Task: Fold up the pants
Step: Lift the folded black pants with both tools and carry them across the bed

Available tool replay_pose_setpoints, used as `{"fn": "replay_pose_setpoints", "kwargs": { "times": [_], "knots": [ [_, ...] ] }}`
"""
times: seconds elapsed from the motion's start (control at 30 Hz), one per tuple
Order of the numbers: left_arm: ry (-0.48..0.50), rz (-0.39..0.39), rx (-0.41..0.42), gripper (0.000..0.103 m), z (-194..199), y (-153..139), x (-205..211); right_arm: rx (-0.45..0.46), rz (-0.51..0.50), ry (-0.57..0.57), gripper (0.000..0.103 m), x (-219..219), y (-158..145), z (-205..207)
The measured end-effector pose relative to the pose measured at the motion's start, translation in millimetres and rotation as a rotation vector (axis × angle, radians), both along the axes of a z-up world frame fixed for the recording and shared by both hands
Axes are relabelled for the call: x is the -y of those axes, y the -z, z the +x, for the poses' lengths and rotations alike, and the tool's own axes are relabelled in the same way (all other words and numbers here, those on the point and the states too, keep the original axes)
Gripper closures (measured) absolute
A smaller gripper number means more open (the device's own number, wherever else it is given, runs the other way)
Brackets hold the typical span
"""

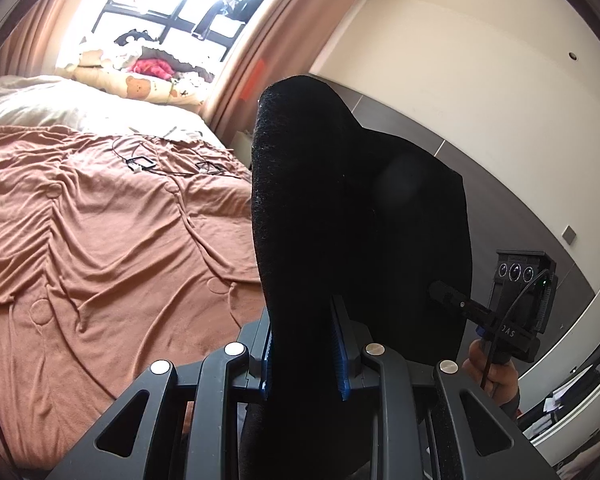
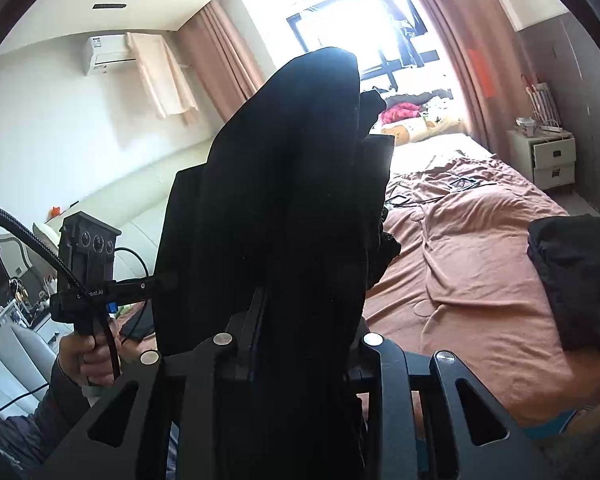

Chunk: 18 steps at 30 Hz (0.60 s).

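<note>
Black pants [image 1: 340, 200] hang lifted above the bed and fill the middle of both views. My left gripper [image 1: 302, 320] is shut on them, its blue pads pressing the cloth from both sides. In the same view my right gripper [image 1: 440, 292] bites the pants' right edge, with a hand [image 1: 488, 368] on its handle. In the right wrist view the pants [image 2: 283, 180] rise between the fingers of the right gripper [image 2: 306, 312], which is shut on the cloth. The left gripper [image 2: 167, 280] clamps the left edge there. The pants' lower part is hidden.
A bed with a rumpled brown sheet [image 1: 99, 220] lies below and beyond the pants. Thin cables [image 1: 147, 164] and a heap of pillows [image 1: 139, 80] lie toward its head. A folded dark garment [image 2: 576, 280] rests on the sheet at right. A white nightstand [image 2: 552, 160] stands by the wall.
</note>
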<state>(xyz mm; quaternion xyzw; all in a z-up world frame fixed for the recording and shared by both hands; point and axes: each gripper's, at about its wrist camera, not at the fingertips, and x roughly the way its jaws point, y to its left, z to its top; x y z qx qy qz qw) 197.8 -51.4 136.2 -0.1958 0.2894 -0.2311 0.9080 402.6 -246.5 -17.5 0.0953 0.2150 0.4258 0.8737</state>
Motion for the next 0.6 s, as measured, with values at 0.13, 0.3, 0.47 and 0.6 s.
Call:
{"fn": "replay_pose_setpoints", "kwargs": {
  "times": [0.13,0.3,0.47,0.6],
  "knots": [
    [0.025,0.020,0.006,0.077,12,0,21,0.013,-0.014,0.017,0.078,11,-3,3],
    [0.060,0.008,0.005,0.077,32,-1,45,0.024,-0.020,0.033,0.078,27,-6,4],
    [0.102,0.000,0.008,0.077,62,-1,66,0.033,-0.021,0.052,0.078,44,-10,4],
    [0.132,-0.011,0.012,0.077,85,-1,88,0.041,-0.037,0.084,0.078,54,-15,5]
  ]
}}
